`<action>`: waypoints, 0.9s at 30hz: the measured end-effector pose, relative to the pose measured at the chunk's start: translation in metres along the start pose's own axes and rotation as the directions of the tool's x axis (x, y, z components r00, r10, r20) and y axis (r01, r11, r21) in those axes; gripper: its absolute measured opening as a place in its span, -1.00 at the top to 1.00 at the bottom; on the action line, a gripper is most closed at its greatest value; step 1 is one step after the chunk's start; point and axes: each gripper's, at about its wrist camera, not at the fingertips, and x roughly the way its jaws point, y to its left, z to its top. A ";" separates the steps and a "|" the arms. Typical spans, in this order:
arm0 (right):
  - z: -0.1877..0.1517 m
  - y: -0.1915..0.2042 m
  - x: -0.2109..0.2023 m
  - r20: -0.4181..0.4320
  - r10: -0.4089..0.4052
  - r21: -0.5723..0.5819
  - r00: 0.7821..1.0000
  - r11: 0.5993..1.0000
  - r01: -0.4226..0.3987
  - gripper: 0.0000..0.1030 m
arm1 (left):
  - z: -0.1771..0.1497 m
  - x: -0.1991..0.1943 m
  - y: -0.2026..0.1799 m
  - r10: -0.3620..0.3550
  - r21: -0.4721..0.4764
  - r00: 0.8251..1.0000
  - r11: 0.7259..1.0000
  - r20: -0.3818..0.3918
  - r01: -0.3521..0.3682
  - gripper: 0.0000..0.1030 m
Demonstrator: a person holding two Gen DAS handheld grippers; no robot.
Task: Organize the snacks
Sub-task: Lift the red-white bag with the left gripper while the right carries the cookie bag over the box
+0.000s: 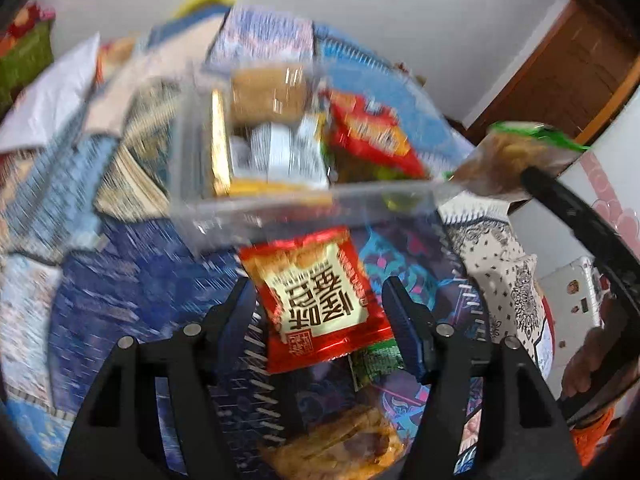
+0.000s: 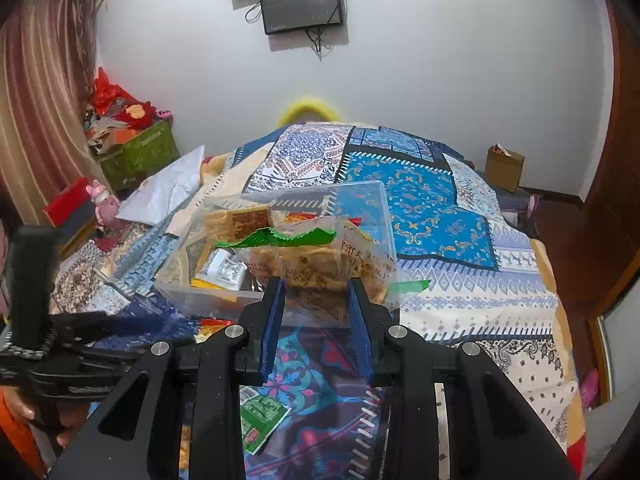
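Nearest us in the left wrist view, the left gripper stands open, its pads either side of a red snack packet lying on the patterned bedspread without pressing on it. If we close from here, the blue pad at 3 o'clock may catch the small green sachet tucked under the packet's corner and drag it along. The picture is smeared, so we judge only loosely how square the packet sits between the pads.

Further out, at 12 o'clock, sits the clear plastic bin, already crowded with snacks.

In the right wrist view, the right gripper is clamped on a clear biscuit bag with a green edge, held just over the bin's near rim. Its hold is low on slack film; the bag could sag, snag the rim, or tip out onto the bedspread beside the bin.
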 end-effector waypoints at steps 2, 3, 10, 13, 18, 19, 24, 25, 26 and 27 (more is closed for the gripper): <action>0.001 -0.002 0.000 0.004 0.004 0.003 1.000 1.000 -0.004 0.45 | -0.002 0.014 0.000 -0.014 -0.015 0.999 1.000 -0.037 0.013 -0.28; 0.002 -0.002 -0.001 0.008 0.006 0.005 1.000 1.000 -0.006 0.45 | -0.002 0.019 0.000 -0.023 -0.016 0.999 1.000 -0.046 0.023 -0.30; 0.016 -0.007 -0.005 0.043 0.001 0.007 0.999 1.000 -0.001 0.47 | -0.002 0.049 -0.002 0.048 0.000 0.995 0.999 -0.083 -0.048 -0.38; 0.020 -0.007 -0.003 0.051 -0.001 0.005 0.999 1.000 0.001 0.47 | -0.003 0.052 -0.004 0.060 0.014 0.996 0.998 -0.062 -0.059 -0.29; 0.026 -0.003 0.007 0.047 0.000 -0.008 0.999 1.000 0.001 0.48 | -0.012 0.041 -0.002 0.071 0.023 0.997 0.997 -0.028 -0.071 -0.23; 0.028 -0.001 0.010 0.047 0.003 -0.013 0.999 1.000 -0.002 0.48 | -0.013 0.035 0.000 0.077 0.021 0.997 0.997 -0.017 -0.076 -0.23; 0.038 0.004 0.018 0.054 0.007 -0.027 0.999 1.000 -0.006 0.48 | -0.021 -0.005 0.006 0.099 0.028 0.993 0.995 0.067 -0.101 -0.23; 0.040 0.005 0.023 0.049 0.008 -0.031 0.999 0.999 -0.006 0.48 | -0.021 -0.015 0.006 0.100 0.028 0.991 0.994 0.087 -0.103 -0.23; 0.041 0.006 0.028 0.041 0.006 -0.033 0.999 0.999 -0.005 0.48 | -0.020 -0.021 0.007 0.099 0.025 0.990 0.994 0.102 -0.102 -0.23; 0.041 0.006 0.032 0.033 0.005 -0.034 0.999 0.999 -0.004 0.49 | -0.019 -0.031 0.009 0.102 0.022 0.987 0.994 0.123 -0.105 -0.23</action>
